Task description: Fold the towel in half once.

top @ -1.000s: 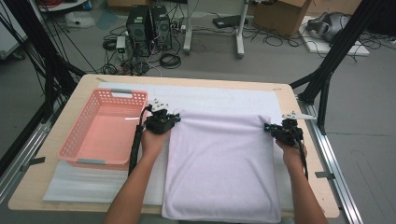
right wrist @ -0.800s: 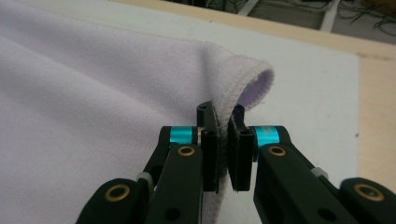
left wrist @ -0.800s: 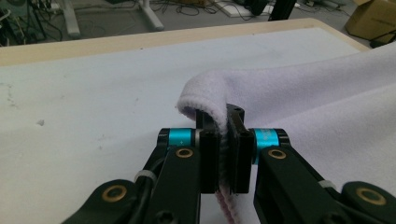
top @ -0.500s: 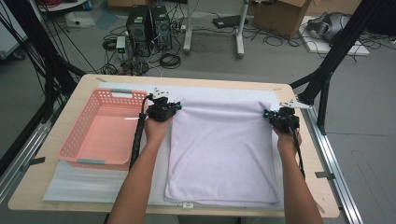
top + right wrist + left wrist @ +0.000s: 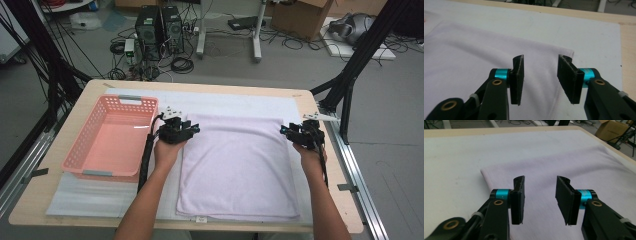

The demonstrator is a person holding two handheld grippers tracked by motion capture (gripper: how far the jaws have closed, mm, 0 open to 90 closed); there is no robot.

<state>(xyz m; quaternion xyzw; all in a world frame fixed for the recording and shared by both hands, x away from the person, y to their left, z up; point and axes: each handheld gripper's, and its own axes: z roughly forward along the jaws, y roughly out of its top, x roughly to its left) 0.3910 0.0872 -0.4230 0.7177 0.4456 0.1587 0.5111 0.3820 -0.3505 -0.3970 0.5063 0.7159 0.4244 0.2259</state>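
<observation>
I can read no brand or writing anywhere; a small white tag sits at the towel's near edge, too small to make out.

My left gripper hangs over the far left corner of the towel. Its jaws have just been opening and now stand apart with a clear gap. In the left gripper view the left gripper has only flat cloth below the gap, and neither pad presses on it. The towel's corner lies just beyond and to the left of the pads.

My right gripper is at the far right corner. Its jaws have likewise just been opening. In the right gripper view the right gripper has parted pads with nothing pinched between them, and the towel's corner and right edge lie just under and past the right pad.

The pale lilac towel lies flat and folded on the white mat, its far edge between my two grippers and its near edge close to the table's front. The pink basket stands on the mat just left of my left hand, apart from the towel.
</observation>
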